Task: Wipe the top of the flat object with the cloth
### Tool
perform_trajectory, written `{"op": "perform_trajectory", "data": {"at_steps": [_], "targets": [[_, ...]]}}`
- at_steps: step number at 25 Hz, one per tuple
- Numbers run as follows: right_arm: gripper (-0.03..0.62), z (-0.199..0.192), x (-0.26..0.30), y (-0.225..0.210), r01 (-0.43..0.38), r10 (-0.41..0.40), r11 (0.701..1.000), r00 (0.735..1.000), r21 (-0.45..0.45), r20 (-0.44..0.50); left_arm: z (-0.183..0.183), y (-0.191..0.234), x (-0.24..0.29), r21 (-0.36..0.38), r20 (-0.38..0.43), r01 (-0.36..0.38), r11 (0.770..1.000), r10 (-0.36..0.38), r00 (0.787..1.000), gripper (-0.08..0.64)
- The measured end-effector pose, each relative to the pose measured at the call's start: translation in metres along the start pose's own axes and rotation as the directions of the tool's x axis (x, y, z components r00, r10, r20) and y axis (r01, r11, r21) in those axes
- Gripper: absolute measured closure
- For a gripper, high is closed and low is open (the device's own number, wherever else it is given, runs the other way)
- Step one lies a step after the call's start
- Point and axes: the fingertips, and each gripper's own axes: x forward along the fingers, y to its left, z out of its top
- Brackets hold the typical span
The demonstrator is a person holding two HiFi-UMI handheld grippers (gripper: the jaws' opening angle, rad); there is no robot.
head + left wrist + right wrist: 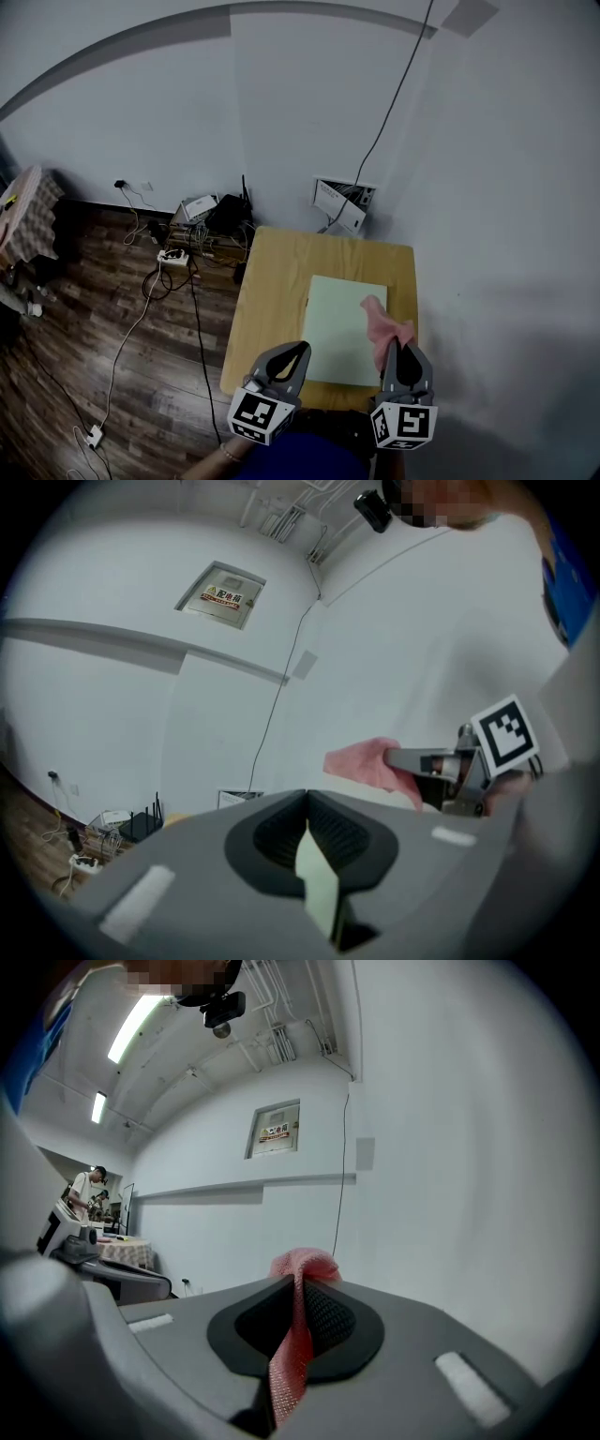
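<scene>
Far left: dark wood floor (84,319), with a power strip (172,254) and loose cables by the wall.

Light wood bench (267,291), its left half bare.

Left gripper (301,347) is low over the bench's near edge, at the left side of the flat object. Its fingers are together. A sliver of pale green shows through the slit between them in the left gripper view; I can't tell whether anything is pinched.

Flat object (339,323) is a pale green sheet lying flat on the right half of the bench and reaching almost to the near edge.

Cloth (380,323) is pink and bunched. It rests on the sheet's right side, close to the bench's right edge.

Right gripper (399,345) is over the near right corner, fingers clamped on the cloth. A fold pokes out past the tips, and the rest trails back between the pads.
</scene>
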Motion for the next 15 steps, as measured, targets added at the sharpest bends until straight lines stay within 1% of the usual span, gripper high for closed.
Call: {"op": "perform_trajectory", "data": {"at_steps": [5,10,15], "targets": [[0.575,-0.005,0.023,-0.013,-0.08,0.08,0.997,0.997,-0.011,-0.022,-0.004,-0.003,0.022,-0.001,-0.009,-0.058,0.998,0.058,0.998,0.556],[0.575,-0.017,0.033,-0.02,-0.139,0.139,0.99,0.989,-0.002,-0.045,-0.021,-0.005,0.033,-0.002,-0.036,-0.103,0.995,0.103,0.994,0.555],[0.575,-0.025,0.042,-0.024,-0.157,0.157,0.988,0.986,0.003,-0.061,-0.042,-0.003,0.042,-0.003,-0.072,-0.125,0.992,0.124,0.99,0.555]]}}
